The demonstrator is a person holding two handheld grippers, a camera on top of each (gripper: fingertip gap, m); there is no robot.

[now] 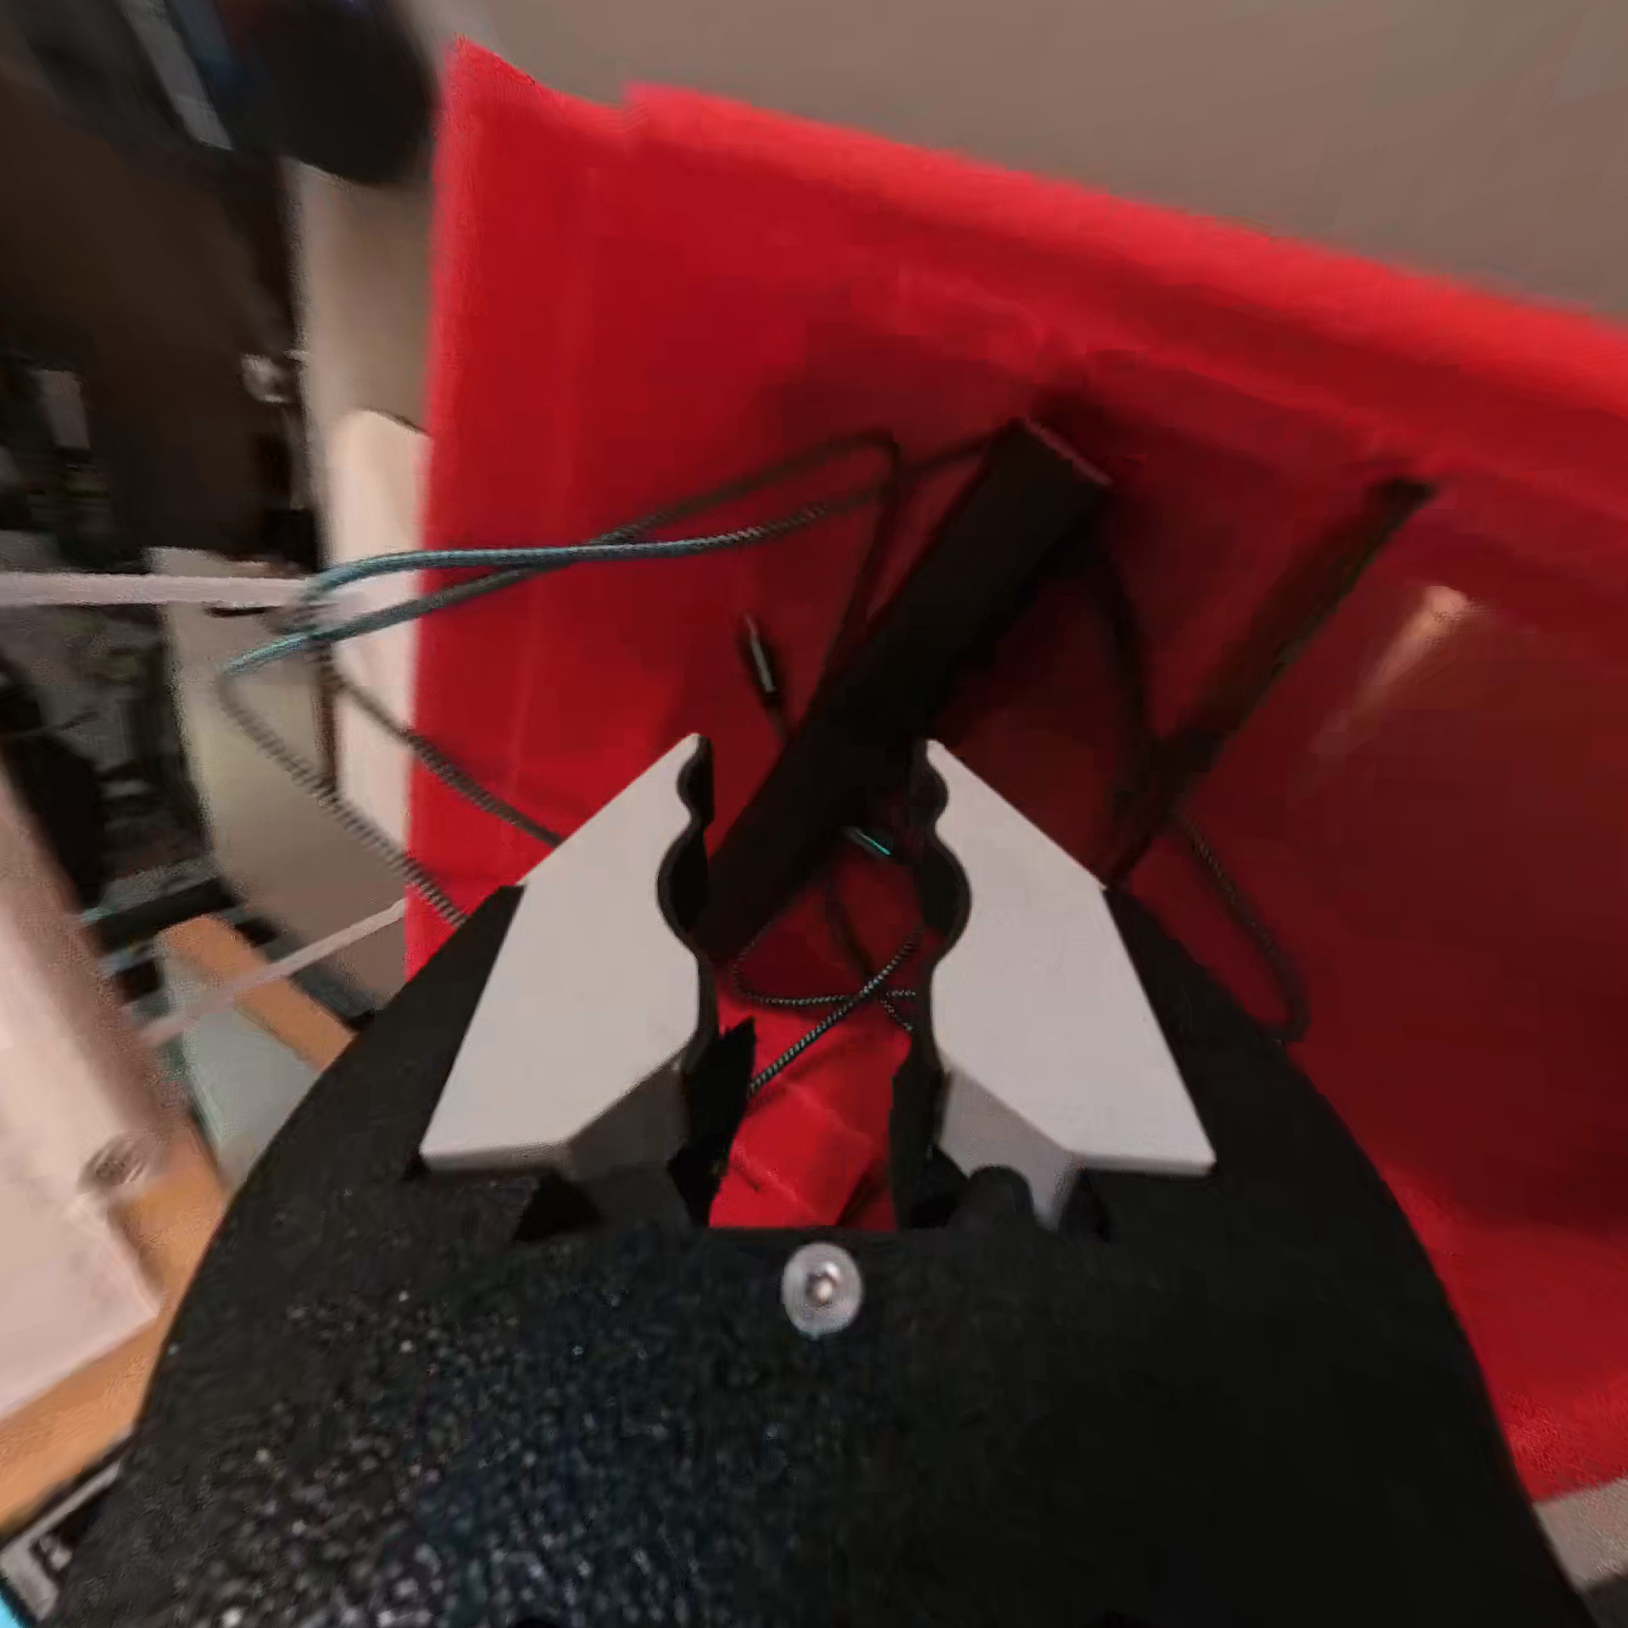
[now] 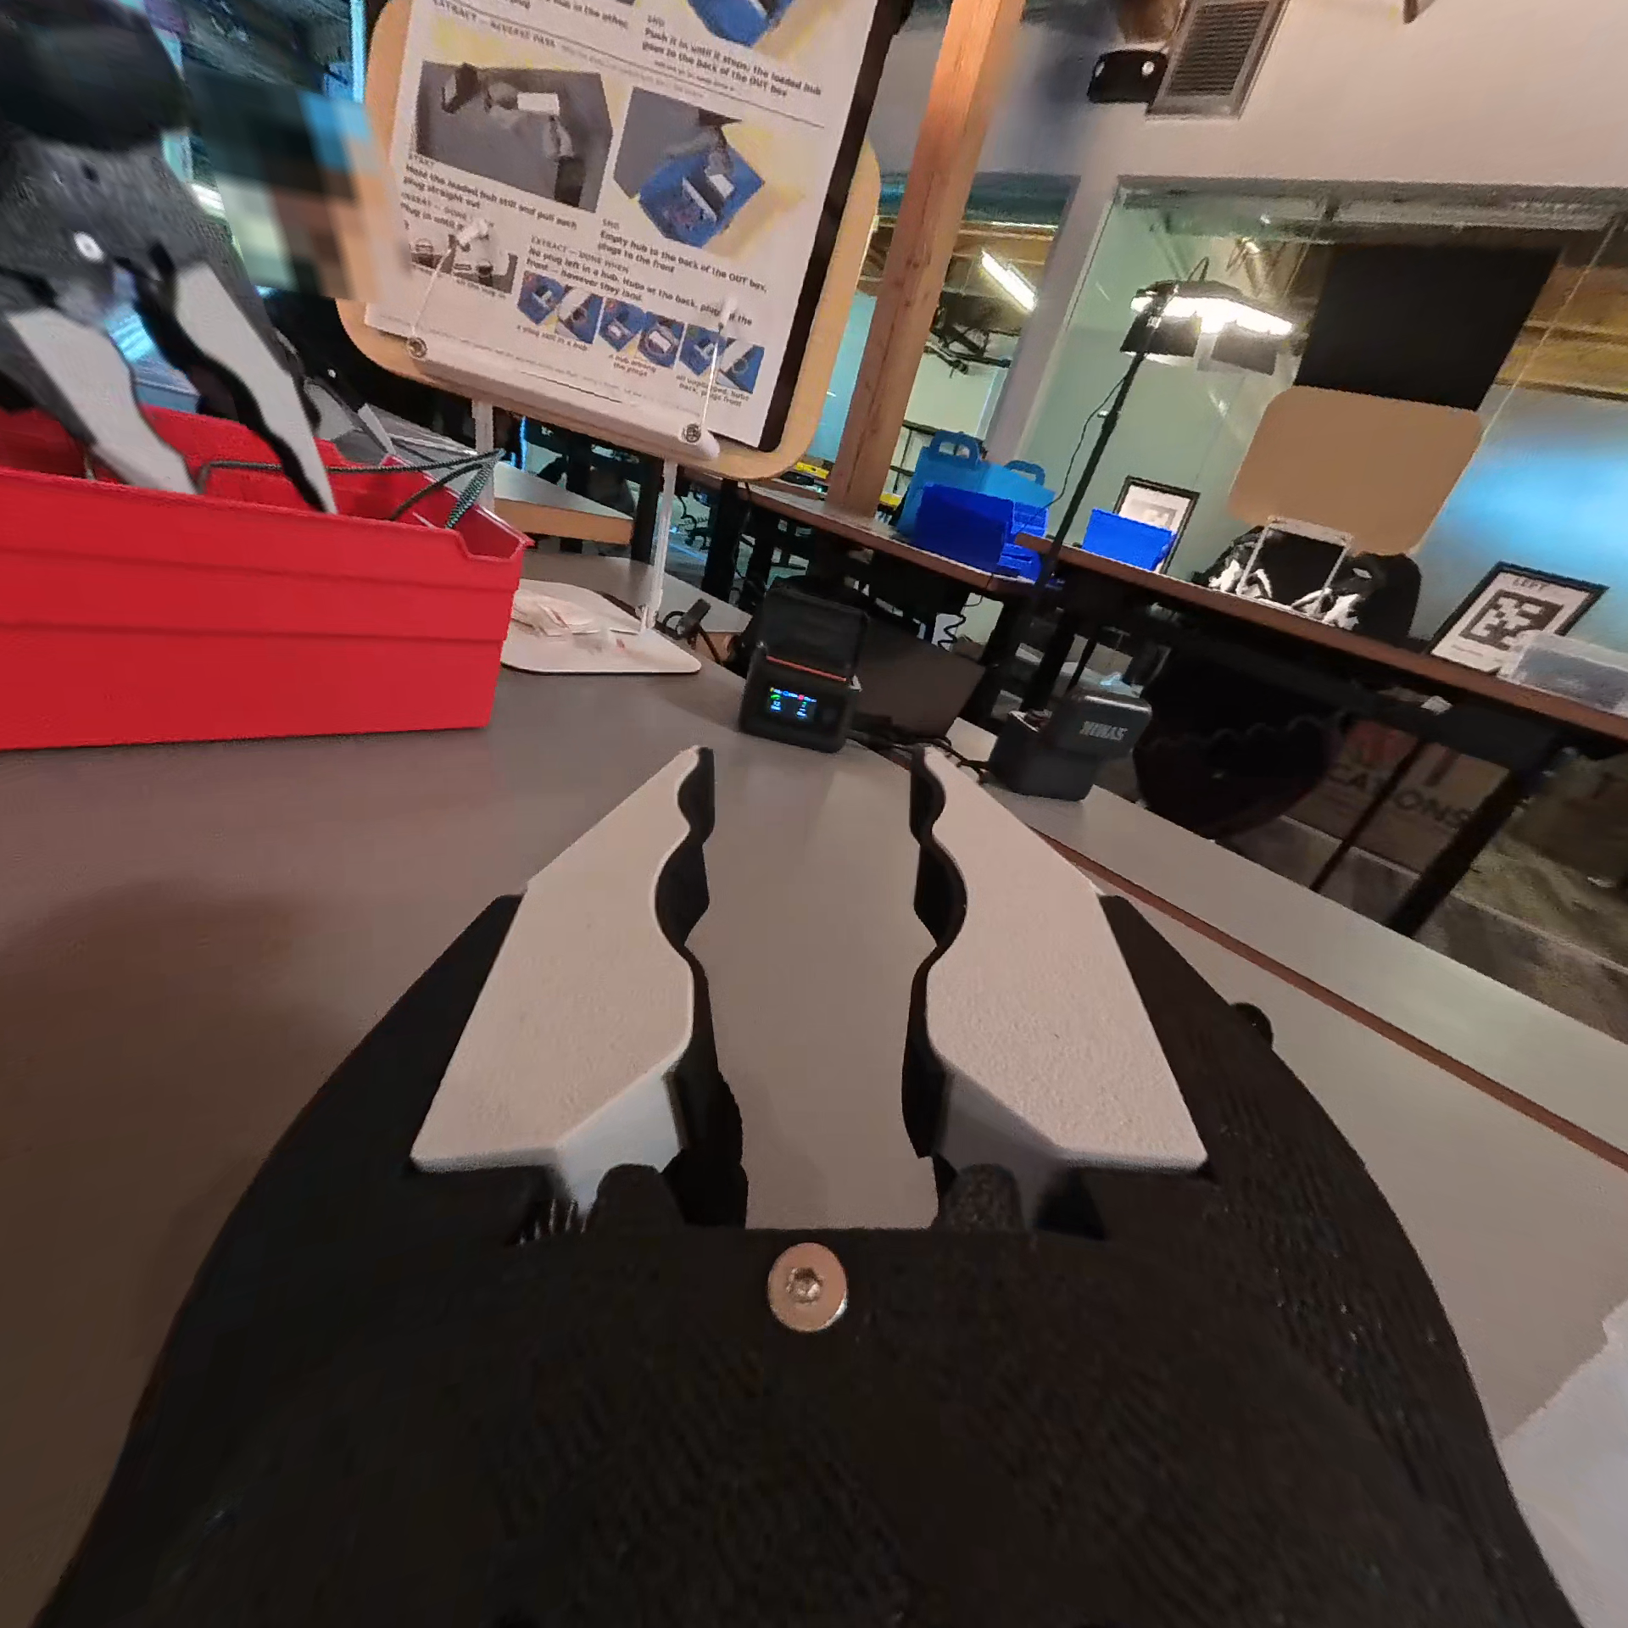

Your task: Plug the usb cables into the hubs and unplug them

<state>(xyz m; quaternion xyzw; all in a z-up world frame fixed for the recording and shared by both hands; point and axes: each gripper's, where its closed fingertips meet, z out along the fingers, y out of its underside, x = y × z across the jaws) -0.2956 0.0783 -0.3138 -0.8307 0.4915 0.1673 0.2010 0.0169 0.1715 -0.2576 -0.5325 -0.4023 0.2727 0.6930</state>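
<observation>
Your left gripper (image 1: 815,784) is poised above the red bin (image 1: 1145,352), fingers parted and empty, because the black hub (image 1: 951,634) lies just beyond the tips, running toward one o'clock, with braided cables (image 1: 617,551) trailing out over the bin's wall at nine o'clock. Your right gripper (image 2: 810,775) rests low over the grey table (image 2: 264,881), likewise released and holding nothing, probably parked clear; the bin sits at its ten o'clock.

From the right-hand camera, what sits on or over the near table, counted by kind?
Grippers: 2 (left gripper, right gripper)
Red bin: 1
Instruction board on a stand: 1
Small black device with a screen: 1
Total: 5
</observation>
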